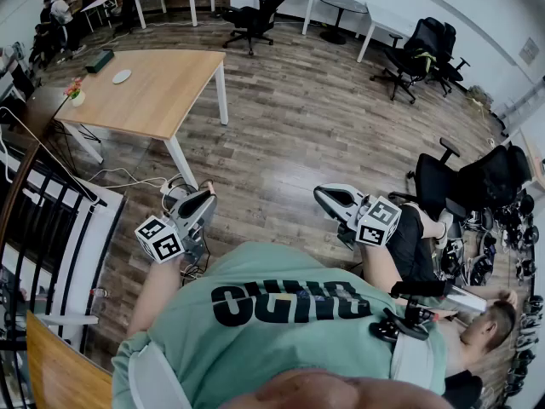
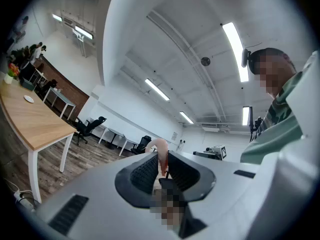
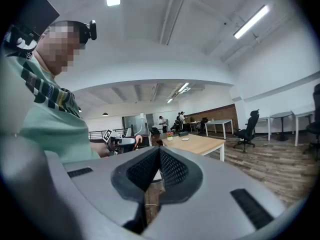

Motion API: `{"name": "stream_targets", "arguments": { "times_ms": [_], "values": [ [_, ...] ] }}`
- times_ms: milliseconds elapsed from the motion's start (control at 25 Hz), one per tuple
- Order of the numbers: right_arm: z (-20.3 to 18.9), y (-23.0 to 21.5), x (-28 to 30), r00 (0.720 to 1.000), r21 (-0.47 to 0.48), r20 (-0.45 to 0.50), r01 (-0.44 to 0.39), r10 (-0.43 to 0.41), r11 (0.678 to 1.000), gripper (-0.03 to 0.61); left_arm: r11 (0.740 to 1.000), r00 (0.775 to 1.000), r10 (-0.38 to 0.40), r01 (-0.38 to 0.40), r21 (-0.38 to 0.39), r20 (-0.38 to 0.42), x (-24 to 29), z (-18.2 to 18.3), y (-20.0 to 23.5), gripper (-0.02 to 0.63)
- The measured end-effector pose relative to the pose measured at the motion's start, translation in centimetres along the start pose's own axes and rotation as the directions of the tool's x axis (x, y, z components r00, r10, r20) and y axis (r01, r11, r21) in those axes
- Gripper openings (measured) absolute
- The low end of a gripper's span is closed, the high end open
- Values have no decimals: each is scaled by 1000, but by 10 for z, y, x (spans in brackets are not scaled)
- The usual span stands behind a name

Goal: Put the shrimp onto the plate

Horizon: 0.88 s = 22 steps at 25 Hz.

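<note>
The wooden floor (image 1: 298, 135) takes most of the head view, and the person in a green shirt (image 1: 281, 331) stands on it, well apart from the table (image 1: 166, 96). On this table lies a small white disc, which I judge to be the plate (image 1: 122, 76); it is near the far end, beside a flower pot (image 1: 77, 95). Both grippers are held up in front of the body and point forward, not down, probably because there is nothing under them to work on here. The left gripper (image 2: 162, 160) has its jaws closed on the shrimp (image 2: 159, 147): the pink curved body stands up between the pads and its tip comes out above them, so the hold is on the lower part only. The right gripper (image 3: 159, 156) has its jaws pressed together at the tips, with nothing between them; it seems only carried along. The shrimp is thus in the air and far from the plate, so I judge that the carrying to the table is the step in hand.
</note>
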State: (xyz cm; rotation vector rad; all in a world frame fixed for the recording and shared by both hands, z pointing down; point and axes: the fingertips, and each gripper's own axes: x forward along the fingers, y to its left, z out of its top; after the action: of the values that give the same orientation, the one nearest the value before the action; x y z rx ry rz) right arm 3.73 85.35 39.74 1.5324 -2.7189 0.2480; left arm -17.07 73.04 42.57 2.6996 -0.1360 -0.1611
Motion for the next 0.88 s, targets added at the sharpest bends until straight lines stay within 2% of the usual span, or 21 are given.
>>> {"name": "stream_targets", "arguments": {
  "times_ms": [560, 880],
  "values": [
    [2, -20, -18, 999, 3, 6, 35, -35, 999, 6, 1000, 1000, -16, 16, 8, -20, 26, -2, -5, 64],
    [-7, -34, -39, 997, 57, 35, 65, -67, 996, 6, 998, 997, -56, 56, 8, -60, 53, -11, -13, 64]
  ]
}}
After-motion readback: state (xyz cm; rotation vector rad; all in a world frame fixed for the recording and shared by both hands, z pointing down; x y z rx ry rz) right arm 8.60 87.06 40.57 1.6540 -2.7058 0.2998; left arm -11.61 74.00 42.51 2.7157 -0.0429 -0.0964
